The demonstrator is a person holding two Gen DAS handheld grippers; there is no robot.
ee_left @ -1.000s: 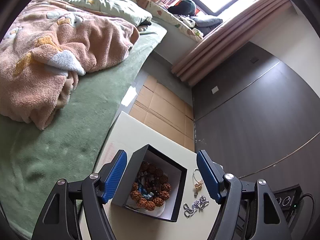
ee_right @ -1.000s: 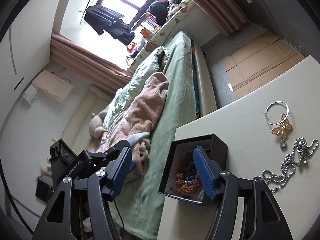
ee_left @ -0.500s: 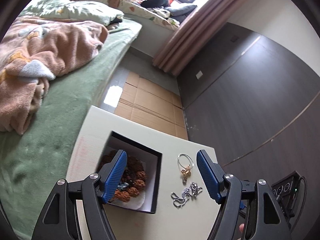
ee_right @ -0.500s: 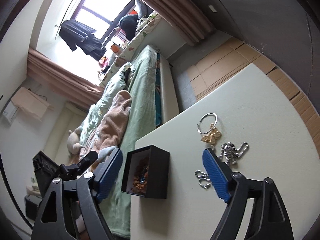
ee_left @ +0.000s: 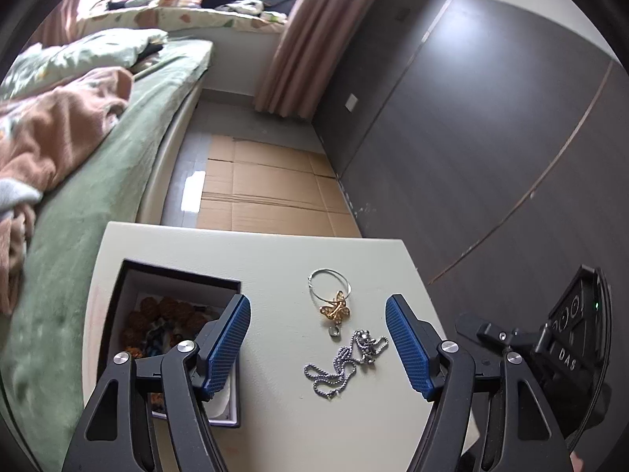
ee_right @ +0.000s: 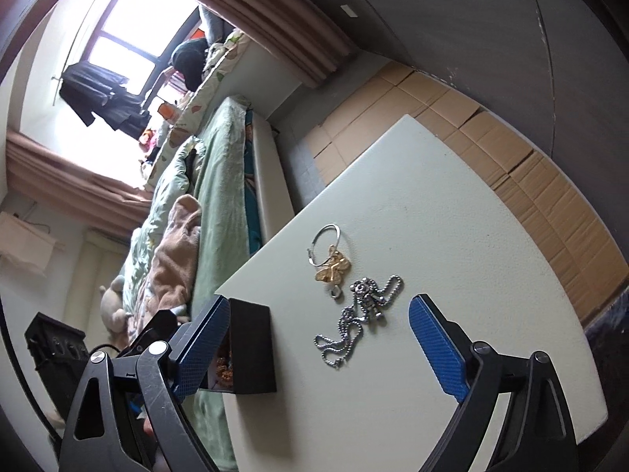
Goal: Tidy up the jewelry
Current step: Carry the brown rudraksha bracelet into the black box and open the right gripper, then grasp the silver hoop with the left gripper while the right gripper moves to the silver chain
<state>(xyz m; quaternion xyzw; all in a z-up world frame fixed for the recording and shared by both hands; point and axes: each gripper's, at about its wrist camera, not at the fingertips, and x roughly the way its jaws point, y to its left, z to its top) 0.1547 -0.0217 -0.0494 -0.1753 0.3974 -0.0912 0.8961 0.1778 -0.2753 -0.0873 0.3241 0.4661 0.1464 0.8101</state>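
Observation:
On the pale table (ee_left: 275, 259) a black box (ee_left: 129, 283) holds a brown bead bracelet (ee_left: 165, 310). Right of it lie a silver hoop with a gold butterfly charm (ee_left: 334, 303) and a silver ball chain (ee_left: 342, 362). My left gripper (ee_left: 318, 338) is open and empty, above the chain and charm. My right gripper (ee_right: 318, 342) is open and empty, with the chain (ee_right: 357, 314) between its fingers' line and the charm (ee_right: 332, 263) just beyond. The box (ee_right: 251, 350) sits by the right gripper's left finger.
A bed with green sheet and a pink blanket (ee_left: 59, 129) runs along the table's left side. Cardboard (ee_left: 267, 192) covers the floor beyond the table. A dark wall (ee_left: 471, 118) stands to the right. The right gripper's body (ee_left: 570, 354) shows at the left wrist view's right.
Both grippers have swung right, from over the black box to over the chain and butterfly charm. Both stay open and empty. The jewelry has not moved.

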